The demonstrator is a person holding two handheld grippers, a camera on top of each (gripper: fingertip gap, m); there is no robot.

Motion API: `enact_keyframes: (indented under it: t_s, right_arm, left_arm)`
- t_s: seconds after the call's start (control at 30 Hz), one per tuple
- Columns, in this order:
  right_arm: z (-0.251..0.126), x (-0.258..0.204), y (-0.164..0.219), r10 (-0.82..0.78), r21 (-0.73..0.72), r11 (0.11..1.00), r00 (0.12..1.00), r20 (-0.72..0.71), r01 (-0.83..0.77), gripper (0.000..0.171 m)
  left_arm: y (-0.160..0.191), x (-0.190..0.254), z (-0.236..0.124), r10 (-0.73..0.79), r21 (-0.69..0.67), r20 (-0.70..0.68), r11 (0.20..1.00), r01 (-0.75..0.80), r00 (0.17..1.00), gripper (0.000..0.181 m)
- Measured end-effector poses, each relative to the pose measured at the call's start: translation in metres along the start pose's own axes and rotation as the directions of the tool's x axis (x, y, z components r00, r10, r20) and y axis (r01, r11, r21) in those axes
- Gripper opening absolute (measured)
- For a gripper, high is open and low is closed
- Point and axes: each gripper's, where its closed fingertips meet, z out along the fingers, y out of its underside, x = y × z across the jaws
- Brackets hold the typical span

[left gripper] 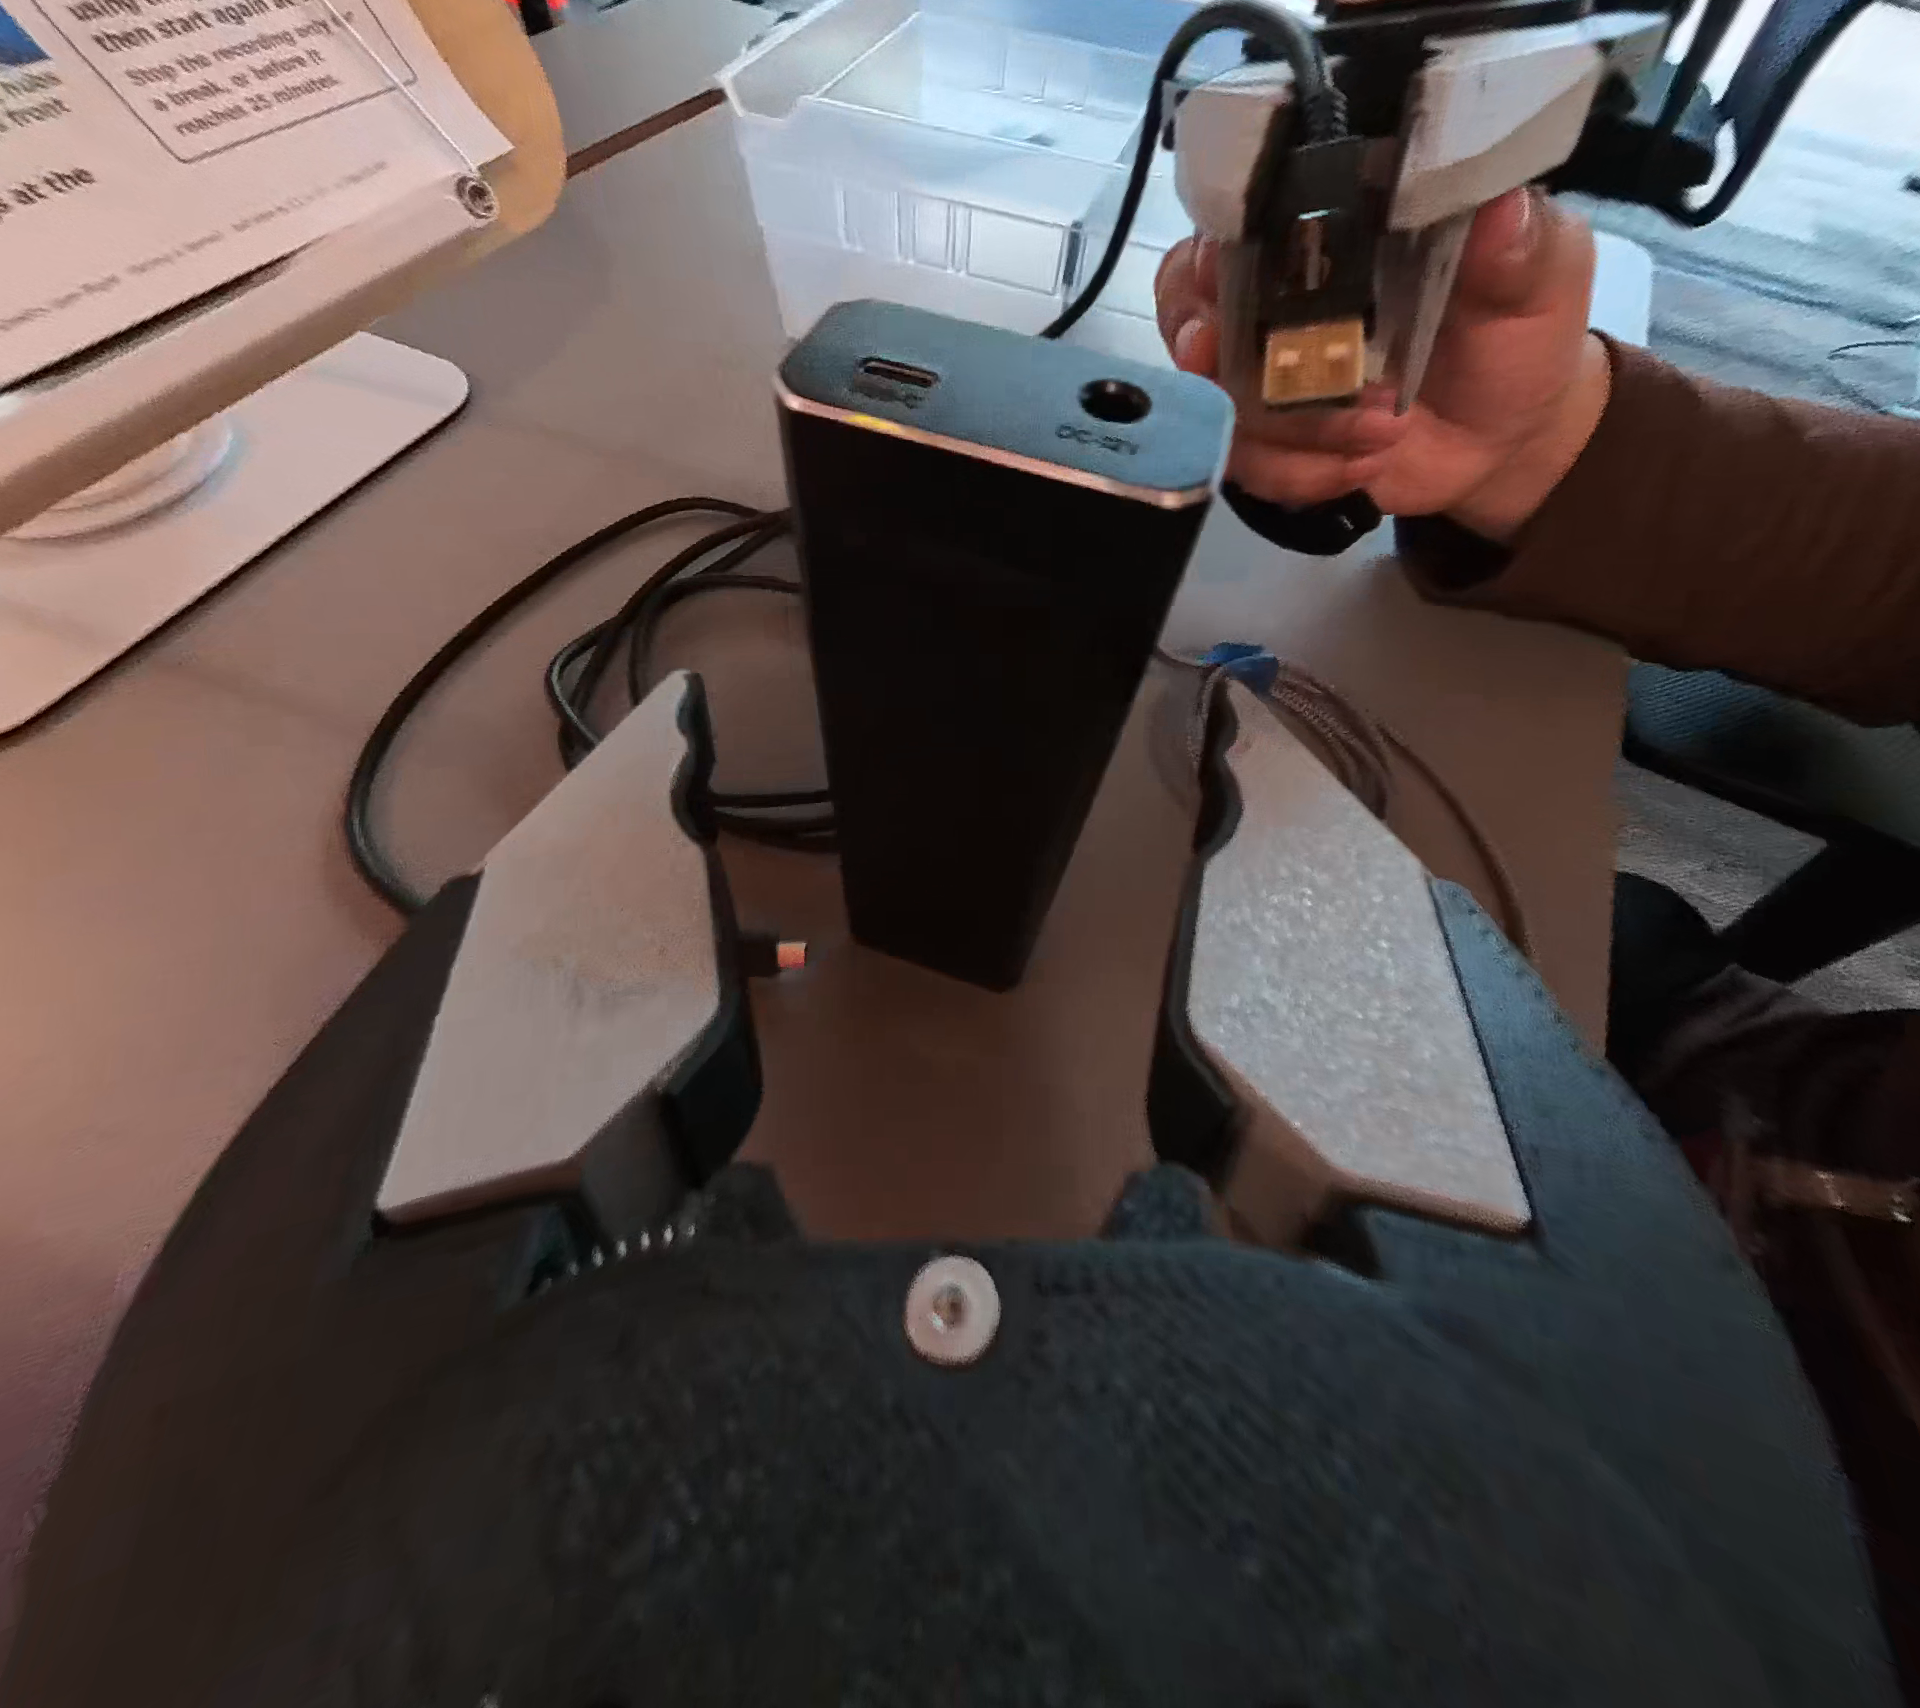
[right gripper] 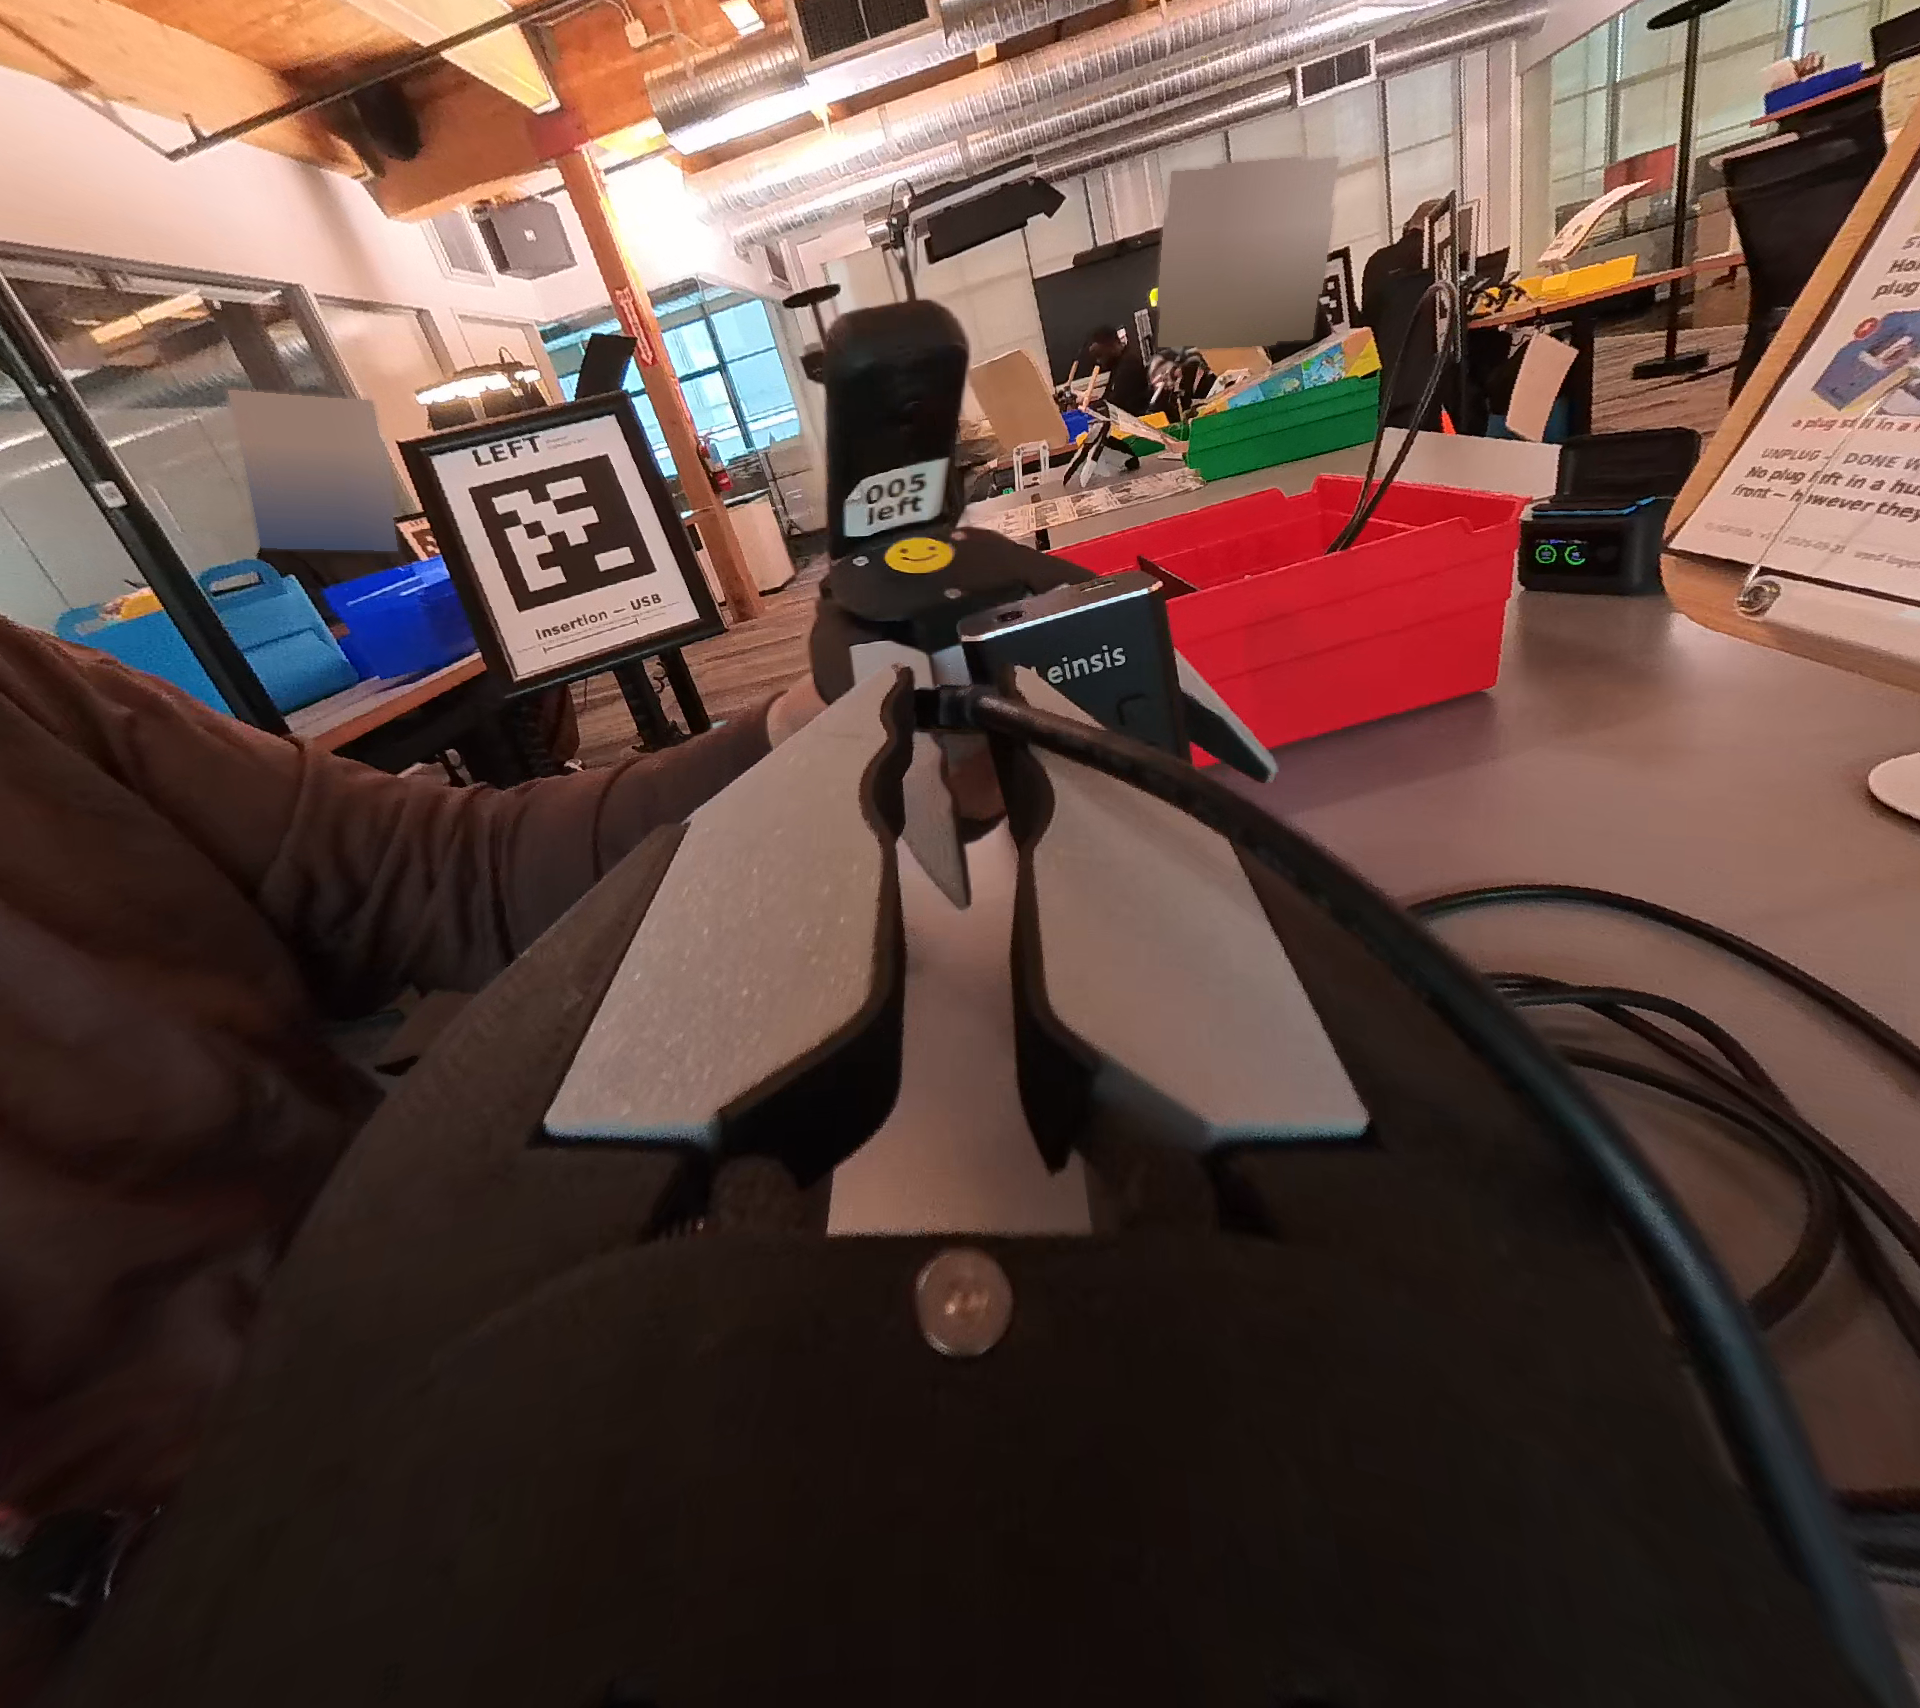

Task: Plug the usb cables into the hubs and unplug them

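Note:
A black USB hub (left gripper: 997,619) stands on end on the grey table, ports facing up. My left gripper (left gripper: 961,827) is open and straddles the hub's lower part, with a gap on each side. My right gripper (left gripper: 1314,401) is shut on a black USB cable plug (left gripper: 1311,365), gold tip sticking out, held just right of and level with the hub's top. In the right wrist view my right gripper (right gripper: 956,733) pinches the plug's body (right gripper: 935,708). The cable (right gripper: 1195,806) trails off to the right. The hub (right gripper: 1091,650) and left gripper (right gripper: 1091,811) are just beyond.
Loose black cables (left gripper: 623,619) lie coiled on the table behind the hub, also in the right wrist view (right gripper: 1662,1035). A clear plastic bin (left gripper: 935,131) stands behind. An instruction sign (left gripper: 208,48) stands on the left. A red bin (right gripper: 1299,598) and a small black lit device (right gripper: 1605,515) sit farther off. One gripper's finger ends stand about 9 cm off the other's.

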Motion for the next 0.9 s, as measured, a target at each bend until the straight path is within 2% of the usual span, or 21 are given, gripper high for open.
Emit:
enact_keyframes:
  t_s: [0.13,0.37,0.47,0.7,0.77,0.9]
  right_arm:
    - [0.0,0.001,0.001,0.009,-0.002,1.0,1.0,0.001,-0.009,0.012]
    - [0.004,0.002,0.008,0.015,-0.027,1.0,1.0,0.004,-0.015,0.012]
    - [0.005,0.004,0.009,0.022,-0.031,0.999,1.0,0.003,-0.022,0.012]
    - [0.005,0.007,0.012,0.032,-0.037,0.999,0.999,0.002,-0.032,0.012]
    - [0.006,0.008,0.014,0.032,-0.043,0.999,0.999,-0.003,-0.032,0.012]
    - [0.005,0.011,0.014,0.03,-0.043,0.999,0.999,-0.013,-0.031,0.012]
  left_arm:
    - [0.002,0.0,0.009,0.018,0.003,-0.05,1.0,-0.018,0.999,0.087]
    - [0.019,0.01,0.029,0.13,-0.045,-0.124,0.99,-0.136,0.984,0.077]
    - [0.018,0.008,0.031,0.132,-0.004,-0.132,0.991,-0.133,0.982,0.066]
    - [0.022,0.01,0.026,0.12,0.024,-0.23,0.993,-0.118,0.966,0.068]
    - [0.027,0.006,0.03,0.103,-0.014,-0.22,0.994,-0.109,0.97,0.08]
    - [0.027,0.01,0.03,0.166,0.0,-0.217,0.985,-0.17,0.962,0.066]
